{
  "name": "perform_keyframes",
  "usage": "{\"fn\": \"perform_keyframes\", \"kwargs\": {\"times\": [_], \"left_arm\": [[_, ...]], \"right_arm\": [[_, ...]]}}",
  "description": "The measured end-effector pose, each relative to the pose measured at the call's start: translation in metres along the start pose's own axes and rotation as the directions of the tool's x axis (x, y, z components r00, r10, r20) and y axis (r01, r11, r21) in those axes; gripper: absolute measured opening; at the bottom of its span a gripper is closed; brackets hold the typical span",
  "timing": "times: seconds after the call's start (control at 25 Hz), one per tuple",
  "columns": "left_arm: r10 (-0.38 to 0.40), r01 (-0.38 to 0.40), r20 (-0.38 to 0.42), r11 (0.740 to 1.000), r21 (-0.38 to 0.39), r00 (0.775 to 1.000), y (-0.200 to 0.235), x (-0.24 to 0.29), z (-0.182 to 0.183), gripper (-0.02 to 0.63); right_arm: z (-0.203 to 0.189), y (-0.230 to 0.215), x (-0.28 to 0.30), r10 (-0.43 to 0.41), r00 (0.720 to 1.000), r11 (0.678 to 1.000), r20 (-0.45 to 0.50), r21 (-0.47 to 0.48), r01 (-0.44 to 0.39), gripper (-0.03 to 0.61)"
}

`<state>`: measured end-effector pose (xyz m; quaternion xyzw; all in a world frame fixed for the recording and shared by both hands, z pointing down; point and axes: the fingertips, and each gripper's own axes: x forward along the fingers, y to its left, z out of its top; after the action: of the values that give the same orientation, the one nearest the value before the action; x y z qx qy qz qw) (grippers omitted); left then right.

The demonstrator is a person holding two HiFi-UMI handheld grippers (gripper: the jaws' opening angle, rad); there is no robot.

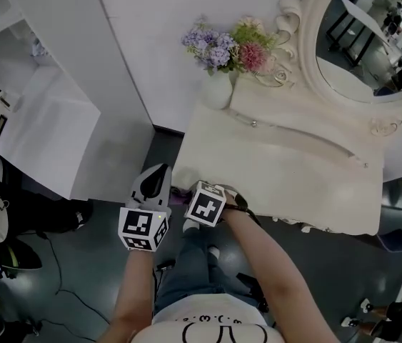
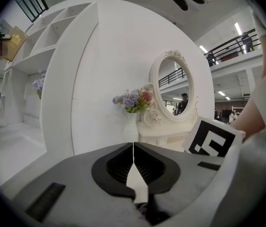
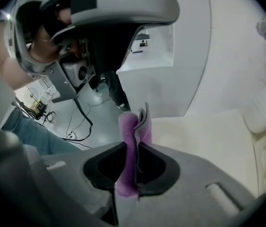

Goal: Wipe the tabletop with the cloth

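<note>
Cloth [image 3: 129, 126], purple, sits pinched in the right tongs [image 3: 133, 151] at lower centre, beside the worktop's [image 1: 279, 170] lower-left corner, left tongs [image 2: 133, 148] pressed together empty; risk: the narrow bunched grip slipping under wiping drag.

**Where the cameras sit**

The head view looks steeply down on the dressing table [image 1: 279, 170]. The left gripper view, low and farther off, faces the shared mirror [image 2: 173, 91] and flower vase [image 2: 132, 124]. The right gripper view hugs the table's edge.
</note>
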<state>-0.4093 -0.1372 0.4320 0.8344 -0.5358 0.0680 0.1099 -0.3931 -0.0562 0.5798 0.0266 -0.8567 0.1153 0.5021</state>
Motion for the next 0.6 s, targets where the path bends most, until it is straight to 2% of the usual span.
{"fn": "perform_keyframes", "kwargs": {"times": [0.08, 0.16, 0.24, 0.4, 0.52, 0.6], "left_arm": [[-0.003, 0.003, 0.007, 1.000, 0.005, 1.000, -0.010, -0.009, 0.001, 0.003], [-0.006, 0.006, 0.020, 1.000, 0.011, 1.000, -0.020, -0.015, 0.005, 0.003], [-0.010, 0.010, 0.030, 1.000, 0.016, 0.999, -0.031, -0.019, 0.007, 0.003], [-0.031, 0.030, 0.040, 0.999, 0.018, 0.999, -0.055, -0.023, 0.010, 0.003], [-0.053, 0.052, 0.038, 0.998, 0.022, 0.998, -0.070, -0.021, 0.010, 0.003], [-0.070, 0.069, 0.037, 0.997, 0.025, 0.997, -0.078, -0.014, 0.011, 0.003]], "right_arm": [[-0.002, 0.015, -0.008, 0.003, 0.999, 1.000, 0.045, 0.007, -0.003, 0.069], [-0.003, 0.011, -0.028, -0.057, 0.990, 0.997, 0.131, 0.057, 0.050, 0.069], [-0.006, -0.003, -0.058, -0.141, 0.963, 0.986, 0.229, 0.123, 0.115, 0.069], [-0.025, -0.041, -0.122, -0.324, 0.880, 0.937, 0.348, 0.243, 0.249, 0.071], [-0.049, -0.068, -0.163, -0.471, 0.794, 0.869, 0.384, 0.356, 0.344, 0.071], [-0.068, -0.084, -0.184, -0.558, 0.743, 0.816, 0.370, 0.409, 0.409, 0.072]]}}
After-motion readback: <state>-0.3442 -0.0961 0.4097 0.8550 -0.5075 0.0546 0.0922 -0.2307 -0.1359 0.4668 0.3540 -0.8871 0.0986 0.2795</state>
